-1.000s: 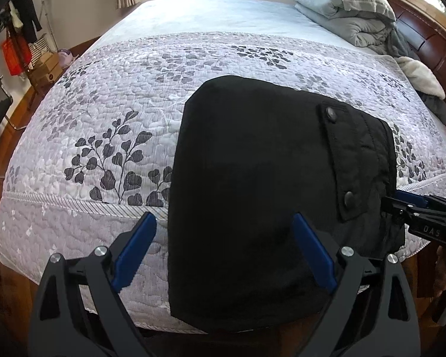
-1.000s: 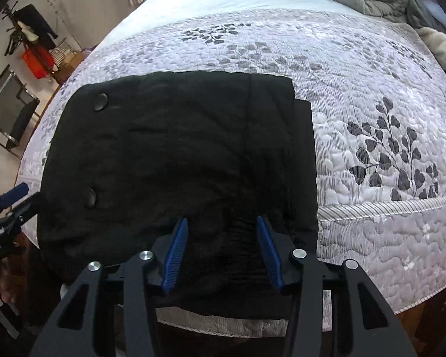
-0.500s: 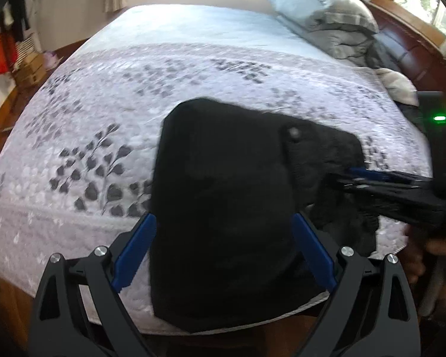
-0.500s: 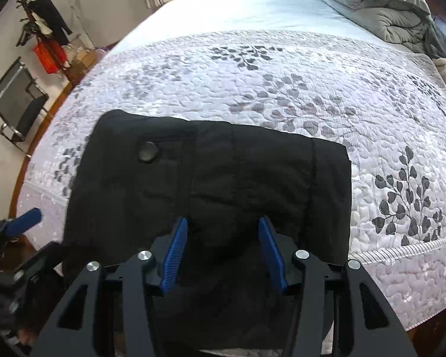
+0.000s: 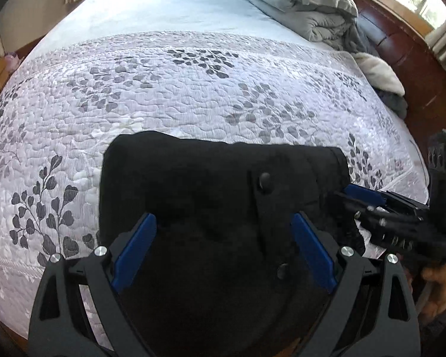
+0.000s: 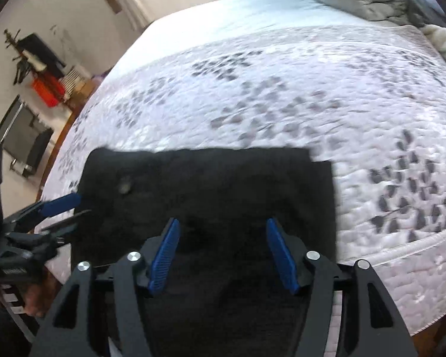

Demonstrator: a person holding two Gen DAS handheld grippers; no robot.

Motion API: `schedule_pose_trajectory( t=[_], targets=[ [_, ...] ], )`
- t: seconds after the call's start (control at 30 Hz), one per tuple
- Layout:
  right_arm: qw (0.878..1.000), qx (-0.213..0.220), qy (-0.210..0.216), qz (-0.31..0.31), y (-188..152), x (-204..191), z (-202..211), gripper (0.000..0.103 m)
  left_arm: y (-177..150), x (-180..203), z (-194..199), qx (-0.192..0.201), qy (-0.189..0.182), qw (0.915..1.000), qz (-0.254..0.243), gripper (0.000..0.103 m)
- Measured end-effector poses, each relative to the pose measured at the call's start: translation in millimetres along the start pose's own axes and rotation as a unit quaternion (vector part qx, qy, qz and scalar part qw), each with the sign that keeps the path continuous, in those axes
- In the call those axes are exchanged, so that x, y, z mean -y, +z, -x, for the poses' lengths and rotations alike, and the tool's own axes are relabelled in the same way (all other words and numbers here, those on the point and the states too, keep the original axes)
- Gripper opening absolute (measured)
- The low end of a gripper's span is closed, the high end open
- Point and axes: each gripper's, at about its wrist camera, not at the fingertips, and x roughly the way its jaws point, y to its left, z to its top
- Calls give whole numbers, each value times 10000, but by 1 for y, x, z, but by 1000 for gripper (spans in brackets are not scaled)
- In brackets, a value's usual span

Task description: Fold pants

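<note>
The black pants (image 5: 199, 196) lie folded into a compact rectangle at the near edge of the bed, with a buttoned pocket flap (image 5: 264, 178) on top. They also show in the right wrist view (image 6: 211, 184). My left gripper (image 5: 223, 229) is open, its blue pads wide apart over the near part of the pants. My right gripper (image 6: 223, 232) is open over the pants' near edge; it also shows at the pants' right side in the left wrist view (image 5: 371, 205). The left gripper shows at the pants' left side in the right wrist view (image 6: 59, 208).
The bed has a white quilt with grey leaf print (image 5: 193, 89). A grey duvet and pillows (image 5: 306, 9) are piled at the far right by a dark wooden headboard (image 5: 407, 47). A chair (image 6: 23, 139) and a red crate (image 6: 47, 92) stand on the floor at left.
Both grippers have moved forward over the pants, which now sit farther onto the bed and look shorter. The right gripper's jaws have opened wider.
</note>
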Motion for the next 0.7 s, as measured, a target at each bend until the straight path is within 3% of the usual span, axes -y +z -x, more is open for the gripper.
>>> schedule_pose_trajectory(
  t=[0.13,0.27,0.4,0.57,0.7],
  targets=[
    [9995,-198,-239,-98,7,14,-14,62,-1,-13,-11,-40,139,9998,119,92],
    [9992,-316,-120,-203,5,24,-30,62,-2,-13,-22,-56,294,9995,-33,92],
    [9996,-141,-199,-160,-2,19,-14,62,-11,-5,-10,47,504,9983,-284,92],
    [9995,-79,-289,61,-25,13,16,63,-34,-21,14,69,435,9989,146,92],
    [9991,-146,-392,59,-44,17,28,63,-60,-31,30,174,718,9967,341,92]
  ],
)
